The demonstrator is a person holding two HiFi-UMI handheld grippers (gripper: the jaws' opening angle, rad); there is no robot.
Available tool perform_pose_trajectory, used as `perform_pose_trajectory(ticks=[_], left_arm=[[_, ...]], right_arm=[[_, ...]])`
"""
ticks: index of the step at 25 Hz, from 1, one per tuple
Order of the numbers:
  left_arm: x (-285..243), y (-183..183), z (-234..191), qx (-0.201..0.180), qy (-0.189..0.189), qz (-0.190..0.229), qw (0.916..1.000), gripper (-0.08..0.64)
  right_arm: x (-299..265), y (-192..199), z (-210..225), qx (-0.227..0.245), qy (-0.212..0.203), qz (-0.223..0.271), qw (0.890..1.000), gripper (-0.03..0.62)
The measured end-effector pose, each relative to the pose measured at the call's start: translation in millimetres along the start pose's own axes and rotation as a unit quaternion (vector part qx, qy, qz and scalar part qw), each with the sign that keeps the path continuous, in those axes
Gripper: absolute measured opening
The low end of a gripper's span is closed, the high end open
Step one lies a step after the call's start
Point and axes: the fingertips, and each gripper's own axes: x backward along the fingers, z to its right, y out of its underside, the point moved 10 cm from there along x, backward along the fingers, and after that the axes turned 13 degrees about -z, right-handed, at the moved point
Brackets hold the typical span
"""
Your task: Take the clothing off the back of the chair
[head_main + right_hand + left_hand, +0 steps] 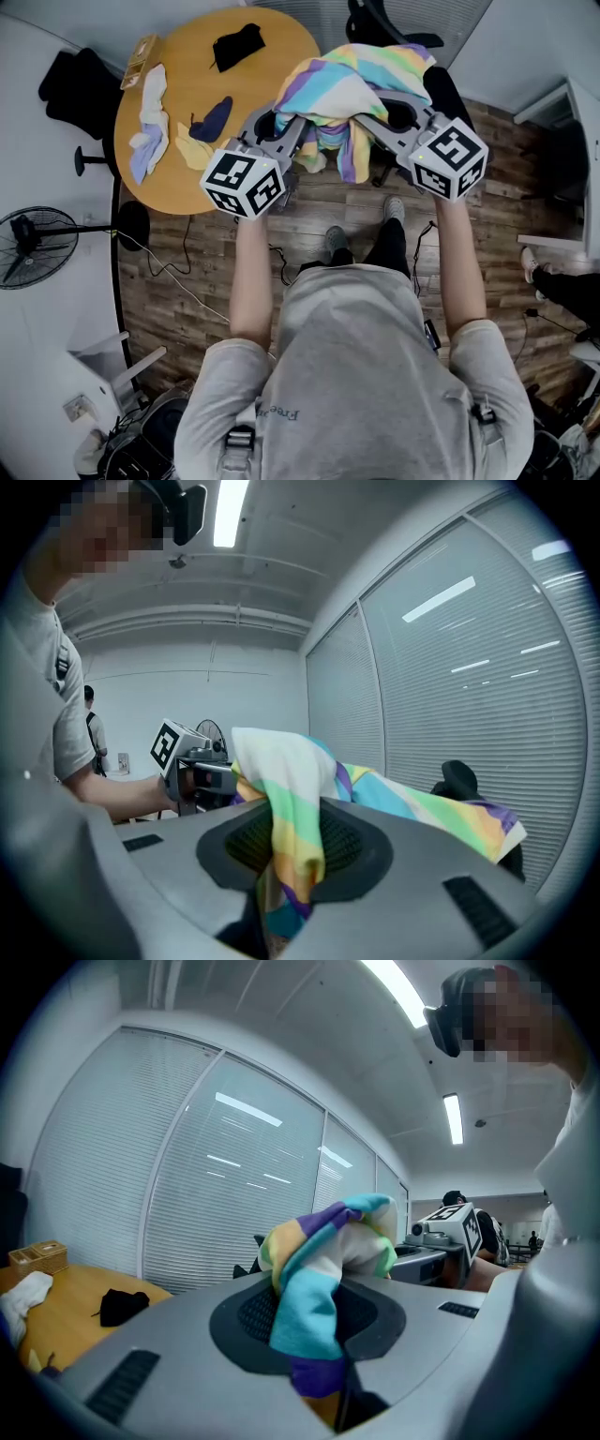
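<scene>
**Head view, looking steeply down.** The left gripper [284,127] and right gripper [372,120] are held out side by side on bare forearms, each with its marker cube on the near end. Between them hangs the garment [354,75] — a soft cloth in pastel bands of green, yellow, blue, purple and white. It is bunched along its upper edge and droops in folds between and below the two sets of jaws. The black chair [394,23] shows just beyond and under the garment; whether the cloth touches it cannot be told.

**Left gripper view.** The jaws stand nearly together and pinch a fold of the garment [314,1307], which wells up above the pads and hides their tips.

**Right gripper view.** The condition is the same: the jaws are nearly closed on a fold [286,827]. The rest of the cloth trails off to the right, toward the chair [457,782].

**Surroundings, head view.** To the left stands a round wooden table [183,80]. It carries a black rag [237,45], a white cloth [150,108], a dark blue piece [214,120], a yellow piece [192,150] and a small box [141,58] at its far-left edge. A fan [33,246] stands at the left — beside the plank floor [206,281] and well apart from the garment.
</scene>
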Motion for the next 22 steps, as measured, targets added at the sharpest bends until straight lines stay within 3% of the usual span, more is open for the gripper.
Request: perform_pose_trajectory(ticks=[6, 12, 17, 22], left_arm=[[17.4, 35.3, -14.0, 0.005, -0.002, -0.026, 0.9996, 0.101], [2.2, 68.5, -24.4, 0.004, -0.017, -0.083, 0.9964, 0.101], [-10.3, 103.9, -29.2, 0.015, -0.023, -0.132, 0.9908, 0.101], [-21.4, 133.9, -30.1, 0.041, -0.026, -0.169, 0.9844, 0.101]], right_arm=[[-25.0, 27.9, -24.0, -0.026, -0.007, -0.016, 1.0, 0.101], [-46.4, 69.7, -11.2, -0.088, -0.024, -0.042, 0.995, 0.101], [-63.2, 111.5, -4.9, -0.138, -0.038, -0.064, 0.988, 0.103], [-71.2, 140.6, -6.2, -0.149, -0.032, -0.103, 0.983, 0.105]])
